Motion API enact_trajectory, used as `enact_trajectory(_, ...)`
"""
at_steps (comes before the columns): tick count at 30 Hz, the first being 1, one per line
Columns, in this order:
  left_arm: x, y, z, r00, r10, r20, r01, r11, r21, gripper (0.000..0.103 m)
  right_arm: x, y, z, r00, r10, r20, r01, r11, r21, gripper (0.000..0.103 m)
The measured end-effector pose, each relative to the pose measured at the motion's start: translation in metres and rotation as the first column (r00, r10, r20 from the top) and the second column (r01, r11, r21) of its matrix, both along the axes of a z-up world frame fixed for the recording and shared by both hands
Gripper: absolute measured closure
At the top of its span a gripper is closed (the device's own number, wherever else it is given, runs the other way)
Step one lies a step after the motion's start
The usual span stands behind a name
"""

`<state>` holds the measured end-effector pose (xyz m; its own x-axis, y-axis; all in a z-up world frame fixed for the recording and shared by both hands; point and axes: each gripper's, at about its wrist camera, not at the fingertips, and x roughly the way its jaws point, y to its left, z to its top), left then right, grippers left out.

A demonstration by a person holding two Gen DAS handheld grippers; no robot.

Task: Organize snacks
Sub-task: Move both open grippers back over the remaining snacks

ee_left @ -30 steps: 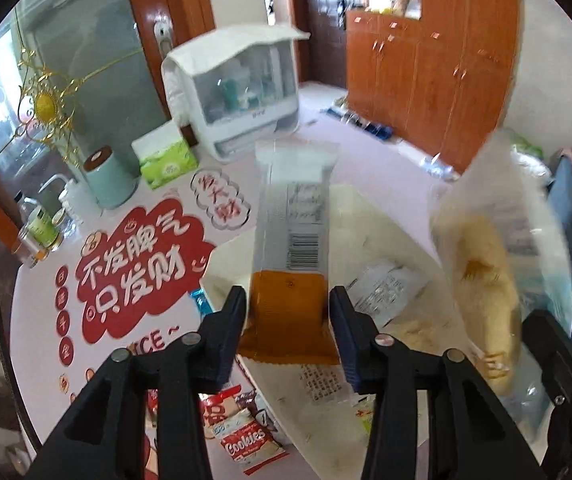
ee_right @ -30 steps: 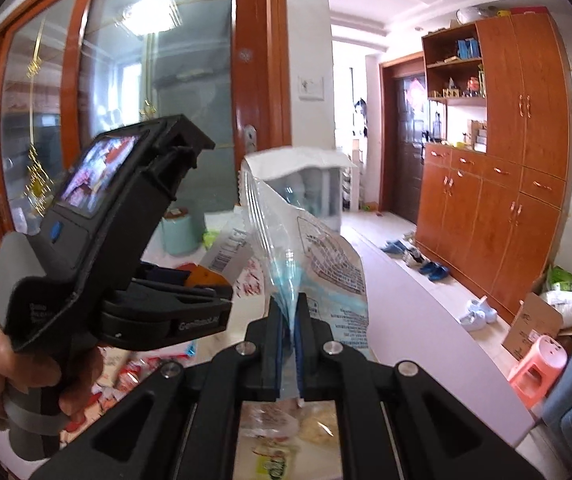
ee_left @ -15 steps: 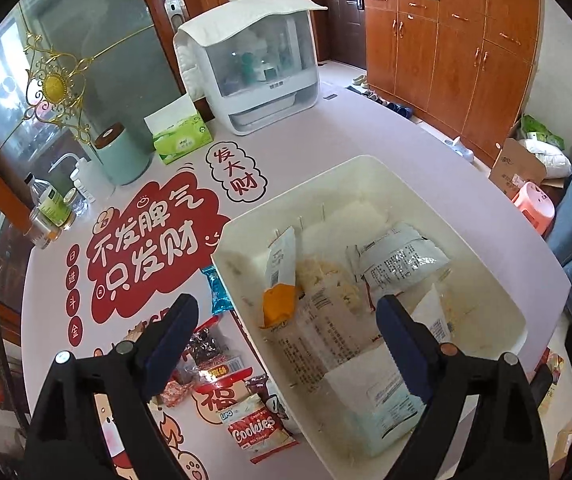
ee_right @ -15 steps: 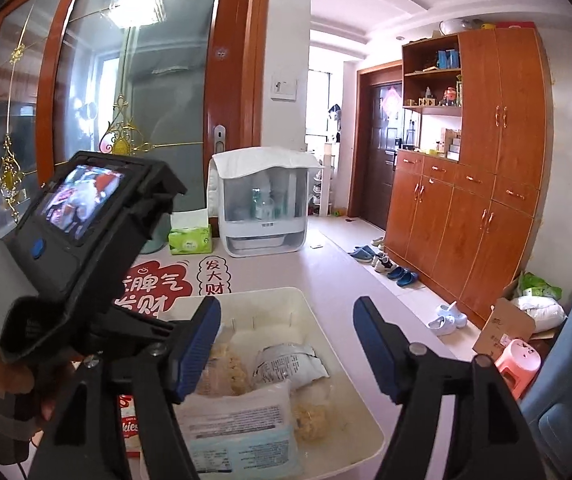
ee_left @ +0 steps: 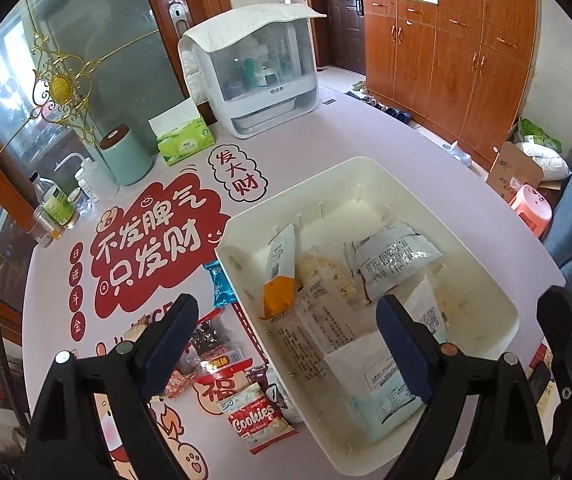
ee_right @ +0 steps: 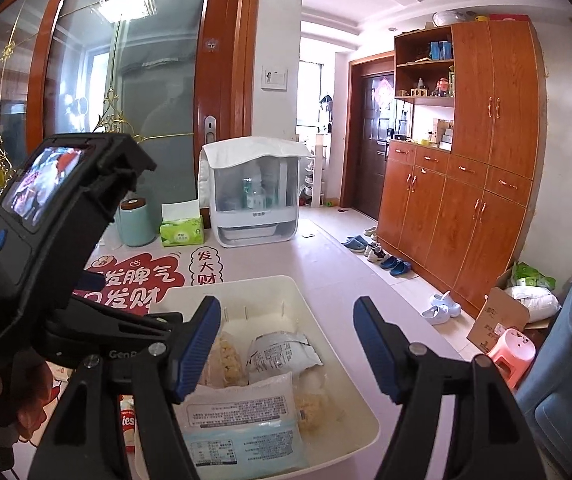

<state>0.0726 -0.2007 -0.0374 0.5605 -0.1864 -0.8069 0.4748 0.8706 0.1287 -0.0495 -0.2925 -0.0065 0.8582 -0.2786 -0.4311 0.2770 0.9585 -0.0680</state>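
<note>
A cream plastic bin (ee_left: 369,168) stands on the table and holds several snack packets. An orange-and-white bar packet (ee_left: 280,268) leans against its left wall. A clear bag with a pale blue edge (ee_left: 373,388) lies at the near end; it also shows in the right wrist view (ee_right: 242,428). My left gripper (ee_left: 286,344) is open and empty above the bin's near left side. My right gripper (ee_right: 287,346) is open and empty above the bin (ee_right: 270,284). Loose snacks lie left of the bin, among them a red cookies pack (ee_left: 260,420).
A white lidded appliance (ee_left: 254,76), a green tissue box (ee_left: 184,144) and a teal canister (ee_left: 126,156) stand at the table's far side. Small bottles (ee_left: 56,208) stand at the left edge. The left gripper's body (ee_right: 58,240) fills the right wrist view's left side.
Both grippers opened and dropped their packets into the bin: the left let go of the orange-and-white bar, the right the clear bag. Both then drew back a little.
</note>
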Motion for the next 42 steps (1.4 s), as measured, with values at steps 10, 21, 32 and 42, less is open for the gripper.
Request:
enact_trajectory(10,-0.006,0.016,0.002,1.000,0.030,-0.006,-0.030,1.000,0.001,0.012,-0.001,0.012,-0.001,1.000,0.029,-0.007,-0.030,0.999,-0.016,0.033)
enact_trajectory(21,-0.003,0.050,-0.004,0.995,0.096,-0.023,-0.097,0.995,-0.004,0.012,0.001,0.031,-0.006,0.997,0.069,-0.037,-0.070,0.997,-0.030,0.033)
enact_trajectory(32,0.005,0.101,-0.013,0.983,0.180,-0.034,-0.180,0.984,0.003,0.012,0.013,0.066,-0.017,0.987,0.142,-0.076,-0.145,0.989,-0.035,0.033)
enact_trajectory(42,0.014,0.148,-0.028,0.968,0.245,-0.061,-0.244,0.970,0.012,0.012,0.026,0.102,-0.028,0.973,0.198,-0.121,-0.204,0.978,-0.040,0.033)
